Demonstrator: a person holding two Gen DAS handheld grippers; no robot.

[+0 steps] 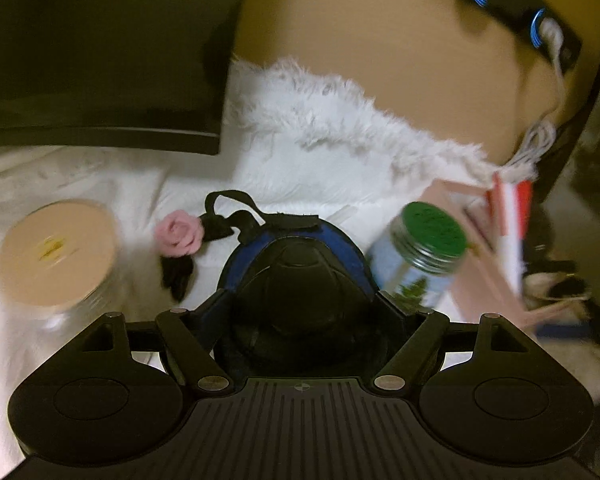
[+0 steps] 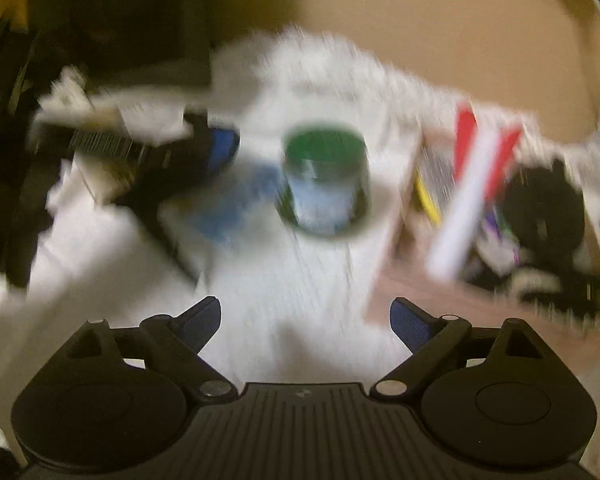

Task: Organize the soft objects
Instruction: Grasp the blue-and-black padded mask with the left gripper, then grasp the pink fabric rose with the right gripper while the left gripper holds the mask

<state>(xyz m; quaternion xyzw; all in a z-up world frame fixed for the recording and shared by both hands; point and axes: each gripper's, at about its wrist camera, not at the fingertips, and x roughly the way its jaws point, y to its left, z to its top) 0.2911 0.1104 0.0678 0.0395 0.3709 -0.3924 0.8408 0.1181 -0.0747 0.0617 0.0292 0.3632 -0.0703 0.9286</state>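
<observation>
Left gripper (image 1: 296, 280) clamped on black-blue pouch (image 1: 296, 264), fingertips hidden | right gripper (image 2: 305, 320) apart, empty, view blurred

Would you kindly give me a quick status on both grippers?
Left gripper shut on black-and-blue padded item. Right gripper open, empty. Green-lidded jar standing ahead.

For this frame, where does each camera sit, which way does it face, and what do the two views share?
Left wrist: on the left gripper, angled down at white fabric; its own frame shows, a black-and-blue object between the fingers.
Right wrist: on the right gripper, angled down, blurred; its fingers stand apart with nothing between.
Shared: the green-lidded jar, the white fluffy fabric and the red-and-white item.
</observation>
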